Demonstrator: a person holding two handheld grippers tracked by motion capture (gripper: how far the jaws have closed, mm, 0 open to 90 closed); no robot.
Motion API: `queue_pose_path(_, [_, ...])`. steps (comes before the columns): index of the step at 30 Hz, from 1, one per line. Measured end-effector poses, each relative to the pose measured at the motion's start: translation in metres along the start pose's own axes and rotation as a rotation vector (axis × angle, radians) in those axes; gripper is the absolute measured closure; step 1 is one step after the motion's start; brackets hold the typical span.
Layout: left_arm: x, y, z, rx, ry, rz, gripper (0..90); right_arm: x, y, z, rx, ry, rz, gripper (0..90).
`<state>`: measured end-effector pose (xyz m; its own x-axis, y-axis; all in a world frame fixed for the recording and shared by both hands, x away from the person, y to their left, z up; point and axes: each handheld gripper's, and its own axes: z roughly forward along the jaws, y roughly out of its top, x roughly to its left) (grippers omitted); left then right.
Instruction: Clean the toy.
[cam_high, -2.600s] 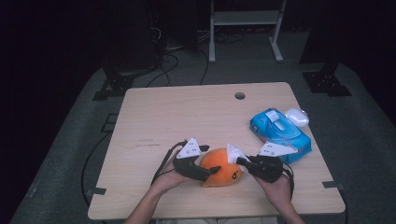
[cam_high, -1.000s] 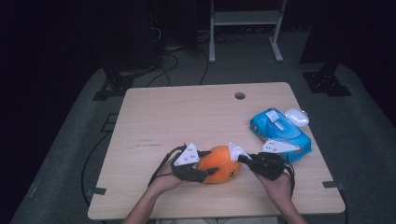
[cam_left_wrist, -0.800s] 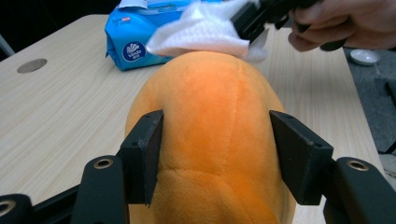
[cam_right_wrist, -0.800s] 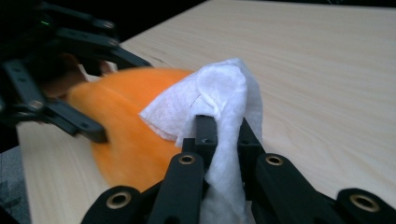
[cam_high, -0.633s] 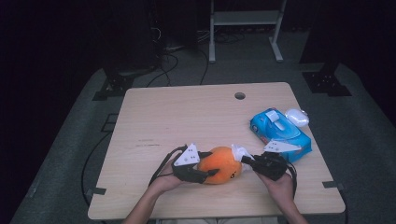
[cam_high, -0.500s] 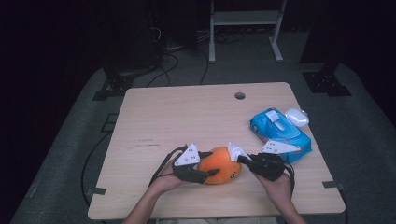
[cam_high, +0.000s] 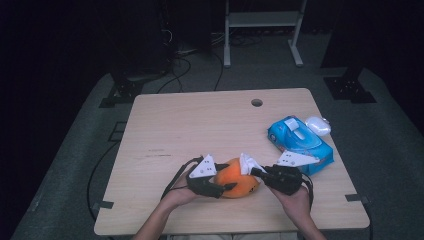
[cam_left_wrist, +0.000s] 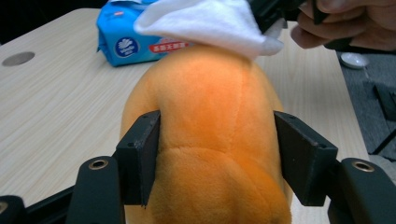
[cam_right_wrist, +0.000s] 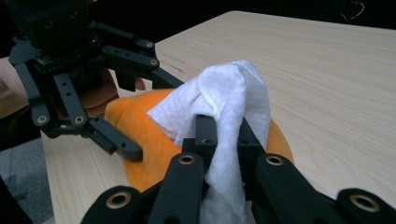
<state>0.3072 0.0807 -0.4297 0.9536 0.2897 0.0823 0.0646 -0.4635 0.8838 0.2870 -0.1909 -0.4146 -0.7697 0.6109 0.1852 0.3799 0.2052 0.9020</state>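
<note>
Sitting near the front edge of the wooden counter (cam_high: 200, 125), an orange plush toy (cam_high: 239, 182) is lying between the two grippers, roughly midway across the counter's width. At the left, the left gripper (cam_high: 220, 187) is reaching in from the person's left hand (cam_high: 180, 195), and its fingers (cam_left_wrist: 140, 156) are standing partway apart on either side of the toy's rounded body; they have just been opening a little, with the toy between them, and in the left gripper view the pads are lying right against the plush, the left one touching and the right one at its edge, though no squeezing is showing. A white wipe (cam_high: 248, 163) is lying draped over the top of the toy, at the side facing the right gripper. The right gripper (cam_high: 256, 173), carried by the person's right hand (cam_high: 295, 197), is pinching that wipe: in the right gripper view its fingers (cam_right_wrist: 205, 135) are standing narrow, closed on a fold of the white cloth, which is bunching upward and resting on the orange plush. Farther right and a little farther back, a blue pack of wipes (cam_high: 299, 144) is lying on the counter, well apart from the toy, with a small white object (cam_high: 318, 125) just beside its far end.
</note>
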Motion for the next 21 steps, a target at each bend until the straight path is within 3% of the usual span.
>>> queue_pose_path(2, [0.001, 0.0, -0.001, -0.005, 0.002, -0.008, 35.4, -0.003, -0.002, 0.001, 0.005, -0.001, 0.01, 83.7])
queue_pose_path(5, [0.007, 0.001, -0.004, -0.009, 0.044, -0.079, 23.6, -0.014, -0.008, -0.001, 0.025, -0.035, 0.039, 83.8])
queue_pose_path(7, [0.01, -0.001, -0.003, 0.0, 0.037, -0.118, 20.0, -0.018, -0.011, -0.002, 0.024, -0.039, 0.064, 83.7])
queue_pose_path(11, [0.006, -0.001, 0.0, 0.008, 0.029, -0.06, 32.8, -0.002, -0.003, -0.001, 0.021, -0.04, -0.005, 83.5])
queue_pose_path(13, [0.002, 0.001, 0.0, 0.015, 0.026, -0.019, 34.9, 0.008, 0.002, 0.0, 0.005, -0.009, -0.04, 83.4])
queue_pose_path(15, [-0.001, 0.003, 0.001, 0.024, 0.03, 0.007, 35.0, 0.015, 0.006, 0.001, 0.012, -0.01, -0.076, 83.5])
queue_pose_path(17, [0.0, 0.004, -0.001, 0.02, 0.037, -0.005, 30.9, 0.014, 0.005, 0.001, 0.02, -0.017, -0.077, 83.7])
queue_pose_path(19, [0.004, 0.004, -0.002, 0.014, 0.06, -0.046, 22.4, 0.007, 0.002, 0.0, 0.026, -0.032, -0.053, 83.8])
queue_pose_path(21, [0.007, 0.002, -0.001, 0.014, 0.054, -0.079, 19.4, 0.001, 0.0, -0.002, 0.024, -0.047, -0.03, 83.8])
